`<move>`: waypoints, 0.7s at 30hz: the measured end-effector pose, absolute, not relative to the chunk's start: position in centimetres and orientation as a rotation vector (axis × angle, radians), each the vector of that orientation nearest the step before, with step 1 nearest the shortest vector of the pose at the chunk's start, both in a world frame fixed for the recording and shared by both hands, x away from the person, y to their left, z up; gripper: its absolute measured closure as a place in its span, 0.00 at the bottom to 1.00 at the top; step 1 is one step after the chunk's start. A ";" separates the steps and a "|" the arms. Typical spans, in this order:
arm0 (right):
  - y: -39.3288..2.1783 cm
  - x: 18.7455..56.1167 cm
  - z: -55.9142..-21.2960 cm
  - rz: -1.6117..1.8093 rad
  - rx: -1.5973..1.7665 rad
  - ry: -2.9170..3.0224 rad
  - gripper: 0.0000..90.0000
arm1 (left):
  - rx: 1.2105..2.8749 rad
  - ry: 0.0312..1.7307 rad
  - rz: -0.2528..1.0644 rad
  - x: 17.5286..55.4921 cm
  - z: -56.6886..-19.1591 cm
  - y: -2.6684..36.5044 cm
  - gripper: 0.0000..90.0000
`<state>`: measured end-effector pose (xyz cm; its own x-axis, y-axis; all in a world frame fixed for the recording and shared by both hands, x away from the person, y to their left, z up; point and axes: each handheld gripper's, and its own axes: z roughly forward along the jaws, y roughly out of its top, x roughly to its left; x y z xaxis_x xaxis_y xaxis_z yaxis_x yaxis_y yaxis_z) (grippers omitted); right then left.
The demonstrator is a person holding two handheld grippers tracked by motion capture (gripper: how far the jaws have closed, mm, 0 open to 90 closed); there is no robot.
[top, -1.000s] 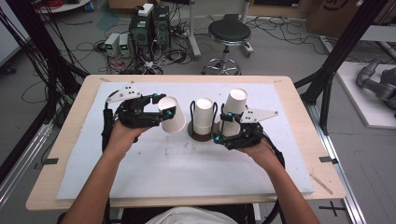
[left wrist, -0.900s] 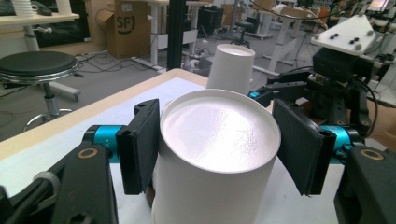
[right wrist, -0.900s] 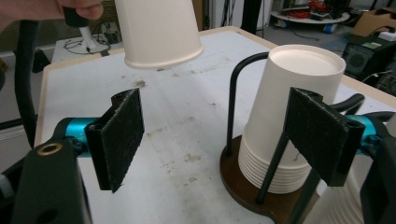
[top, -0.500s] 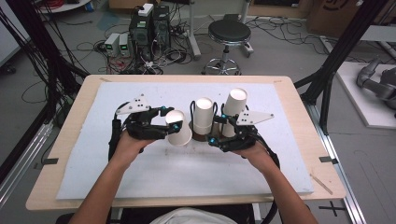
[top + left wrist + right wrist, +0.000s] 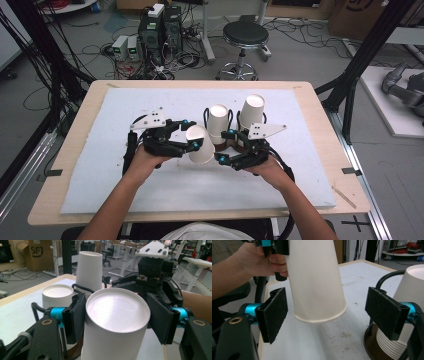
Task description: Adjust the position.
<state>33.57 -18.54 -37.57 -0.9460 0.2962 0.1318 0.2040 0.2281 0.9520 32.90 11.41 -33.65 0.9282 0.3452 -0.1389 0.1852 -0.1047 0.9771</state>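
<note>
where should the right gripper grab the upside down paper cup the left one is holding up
Low on the paper cup, just above its rolled rim, from the side with one pad on each wall. The left gripper clamps the closed top; the right gripper stands open around the free wide end.

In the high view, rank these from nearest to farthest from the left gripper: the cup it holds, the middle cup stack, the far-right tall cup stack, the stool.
1. Held paper cup: clamped upside down between the jaws of the left gripper.
2. Middle cup stack: just right of it, in the holder.
3. Tall cup stack: further right.
4. Stool: on the floor beyond the table.
</note>
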 end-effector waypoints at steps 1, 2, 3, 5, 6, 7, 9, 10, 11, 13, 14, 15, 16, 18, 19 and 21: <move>-18.4 33.5 -37.6 1.846 0.480 2.410 0.21 | 1.684 0.402 0.138 32.8 -33.6 11.3 0.38; -18.3 33.5 -37.6 1.843 0.473 2.417 0.21 | 1.680 0.397 0.135 32.8 -33.6 11.2 0.38; -18.2 33.5 -37.6 1.842 0.467 2.424 0.21 | 1.678 0.394 0.131 32.8 -33.6 11.2 0.38; -18.0 33.4 -37.7 1.838 0.454 2.428 0.21 | 1.671 0.392 0.123 32.7 -33.6 11.1 0.38; -17.9 33.4 -37.7 1.838 0.451 2.425 0.21 | 1.668 0.389 0.120 32.7 -33.6 11.0 0.38; -17.8 33.4 -37.7 1.836 0.435 2.421 0.21 | 1.669 0.383 0.116 32.7 -33.5 11.0 0.38; -17.5 33.3 -37.7 1.834 0.415 2.417 0.21 | 1.660 0.378 0.099 32.7 -33.5 10.9 0.38; -17.3 33.3 -37.7 1.836 0.405 2.414 0.21 | 1.654 0.376 0.085 32.6 -33.5 10.8 0.38; -17.2 33.3 -37.7 1.834 0.401 2.422 0.21 | 1.654 0.376 0.085 32.6 -33.5 10.8 0.38; -16.7 33.3 -37.9 1.836 0.373 2.443 0.21 | 1.634 0.367 0.045 32.6 -33.6 10.5 0.38; -16.5 33.2 -38.0 1.832 0.364 2.450 0.21 | 1.631 0.361 0.036 32.6 -33.6 10.5 0.39; -16.3 33.1 -38.0 1.827 0.358 2.457 0.21 | 1.629 0.356 0.032 32.6 -33.6 10.5 0.38; -16.2 33.1 -38.0 1.825 0.351 2.460 0.21 | 1.630 0.354 0.034 32.6 -33.6 10.5 0.39; -16.1 33.1 -38.0 1.823 0.345 2.452 0.21 | 1.631 0.347 0.035 32.6 -33.6 10.5 0.39; -16.1 33.1 -38.0 1.826 0.341 2.449 0.22 | 1.633 0.346 0.040 32.6 -33.6 10.6 0.39; -16.3 33.0 -37.9 1.830 0.331 2.444 0.27 | 1.628 0.347 0.033 32.7 -33.6 10.7 0.39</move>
